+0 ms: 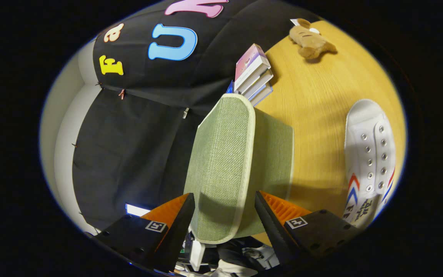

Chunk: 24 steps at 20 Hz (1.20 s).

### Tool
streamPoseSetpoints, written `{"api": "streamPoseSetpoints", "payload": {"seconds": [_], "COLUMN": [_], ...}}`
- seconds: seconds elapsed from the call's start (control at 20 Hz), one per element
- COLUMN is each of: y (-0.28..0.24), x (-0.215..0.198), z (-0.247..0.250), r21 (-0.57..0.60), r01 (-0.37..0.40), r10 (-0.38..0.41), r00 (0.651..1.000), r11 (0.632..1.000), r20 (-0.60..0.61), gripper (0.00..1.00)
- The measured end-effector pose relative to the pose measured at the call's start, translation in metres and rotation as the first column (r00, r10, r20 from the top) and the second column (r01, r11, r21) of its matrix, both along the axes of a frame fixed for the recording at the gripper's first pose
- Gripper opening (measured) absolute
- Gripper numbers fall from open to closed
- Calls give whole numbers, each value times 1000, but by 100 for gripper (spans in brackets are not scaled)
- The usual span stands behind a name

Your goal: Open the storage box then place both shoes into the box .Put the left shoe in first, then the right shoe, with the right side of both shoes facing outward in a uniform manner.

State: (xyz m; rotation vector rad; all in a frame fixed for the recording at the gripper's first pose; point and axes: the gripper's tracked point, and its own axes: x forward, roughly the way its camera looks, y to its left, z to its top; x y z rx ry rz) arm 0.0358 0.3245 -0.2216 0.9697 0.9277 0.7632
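The gripper (224, 215) is rolled hard onto its side, so the wooden tabletop (317, 107) stands like a wall on one flank and the black cloth booth wall (129, 146) fills the other. Its two fingers are spread apart, one on each side of the sage-green woven-fabric lid (225, 161) of the storage box. The lid's pale piped edge runs between the fingers; whether either finger actually presses on the fabric cannot be told, and a gap seems to show along both inner faces.

One lid is in view, standing edge-on and reaching forward from between the fingers, with the green fabric body of the storage box (277, 154) just behind it, resting against the tabletop. One white lace-up canvas shoe with red and blue chevron stripes (369, 161) lies on the wood, well apart from the box, metal eyelets facing the camera. One stack of four books (253, 75) sits just beyond the lid's far end, near the cloth wall. One small brown plush toy (310, 38) lies farther off on the wood.

Between the box and the shoe there is a broad bare strip of tabletop. On the cloth side, the lid's face has open room beside it.
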Motion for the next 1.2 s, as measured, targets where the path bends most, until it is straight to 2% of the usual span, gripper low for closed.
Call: {"api": "streamPoseSetpoints", "payload": {"seconds": [0.15,0.3,0.4,0.5,0.6,0.65,0.75,0.85,1.0,1.2], "y": [13,13,12,7,4,4,0,2,6,10], "x": [-11,-13,-9,-11,-11,-11,-3,2,2,-2], "z": [1,6,8,15,21,26,31,31,33,56], "r21": [70,116,123,139,162,177,176,156,119,86], "r01": [-68,-71,-64,-68,-67,-66,-34,-9,-5,-22], "r10": [72,84,78,85,90,94,63,37,23,33], "r00": [996,991,991,989,986,984,985,984,988,991], "r11": [995,991,990,988,984,982,984,988,993,996], "r20": [-50,-107,-113,-121,-142,-151,-162,-174,-153,-131], "gripper": [96,96,80,76,53,54,30,12,5,5]}}
